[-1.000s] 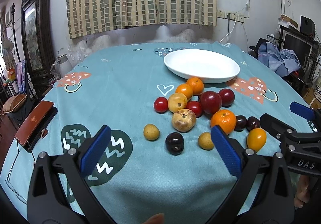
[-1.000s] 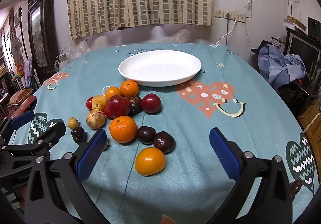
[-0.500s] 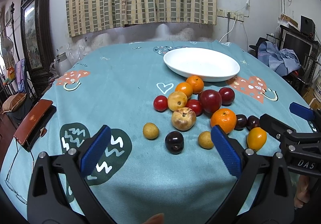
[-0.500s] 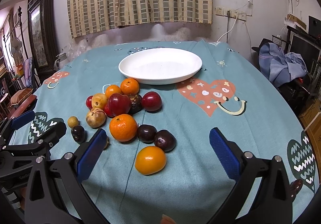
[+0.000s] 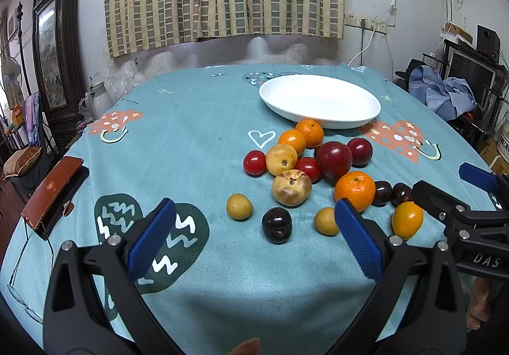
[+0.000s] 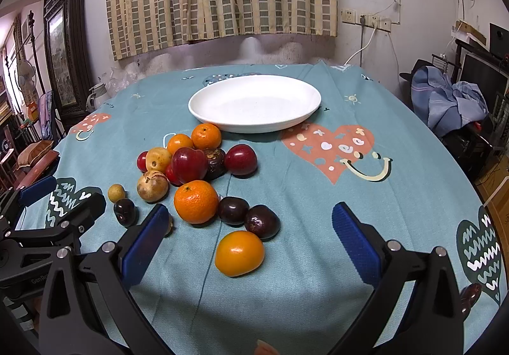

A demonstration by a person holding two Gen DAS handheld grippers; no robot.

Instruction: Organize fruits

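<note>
Several loose fruits lie on the teal tablecloth in front of an empty white plate (image 5: 319, 100) (image 6: 254, 102): oranges, red plums, dark plums and small yellow fruits. A big orange (image 5: 354, 189) (image 6: 196, 201) and an orange-yellow fruit (image 5: 407, 219) (image 6: 239, 253) lie nearest. My left gripper (image 5: 254, 240) is open, low over the near table edge, with a dark plum (image 5: 276, 224) and a small yellow fruit (image 5: 239, 206) just ahead. My right gripper (image 6: 251, 240) is open too, the orange-yellow fruit lying between its fingers' line. Each gripper shows at the side of the other's view.
A brown leather case (image 5: 52, 189) sits at the table's left edge. A dark wooden cabinet (image 5: 57, 46) stands at the left, clothes on furniture (image 6: 451, 103) at the right. A date-like fruit (image 6: 470, 293) lies near the right edge. Bare cloth (image 5: 178, 138) stretches left of the fruit.
Both grippers have crept slightly forward toward the fruit; the fruit and plate have not moved, and both stay open.
</note>
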